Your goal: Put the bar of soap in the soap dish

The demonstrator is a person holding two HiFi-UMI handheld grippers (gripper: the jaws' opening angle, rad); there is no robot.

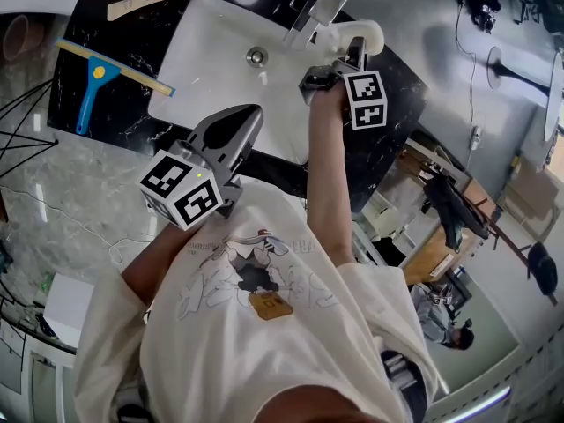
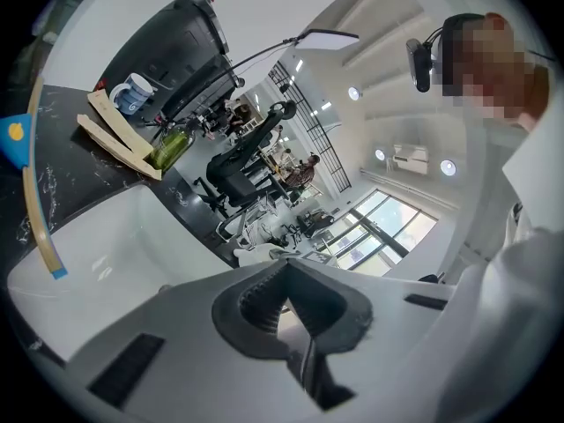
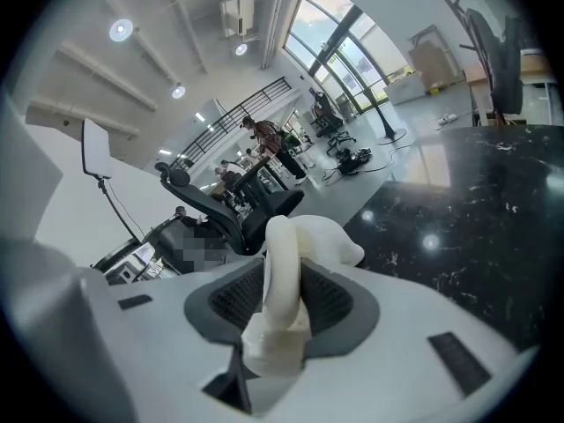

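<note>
Head view, from the left: a blue-handled squeegee (image 1: 92, 82) lies on the black desk (image 1: 123, 117) beside the white sink (image 1: 211, 51), well apart from the work. The left gripper (image 1: 231, 130) hangs over the sink's near rim. The left gripper view shows its jaws pressed together at the tips with nothing between them. Past the faucet (image 1: 322, 7), the right gripper (image 1: 339, 67) reaches to the cream soap dish (image 1: 361, 35) at the sink's far right corner.

In the right gripper view its jaws stand spread around a pale rounded piece, which I take to be the bar of soap (image 3: 280, 271). It stands upright between the pads, which do not seem to press it. The dish's lobed rim shows just behind, and I cannot tell for sure where soap ends and dish begins.

I judge this to be the release that ends the placing step. The next move calls for a straight draw back along the jaws, so that neither pad drags the soap out or tips the dish. Room is tight on the left, where the faucet stands near. To the right lies open dark desk, but its edge is not far, so a knocked dish could slide off.
</note>
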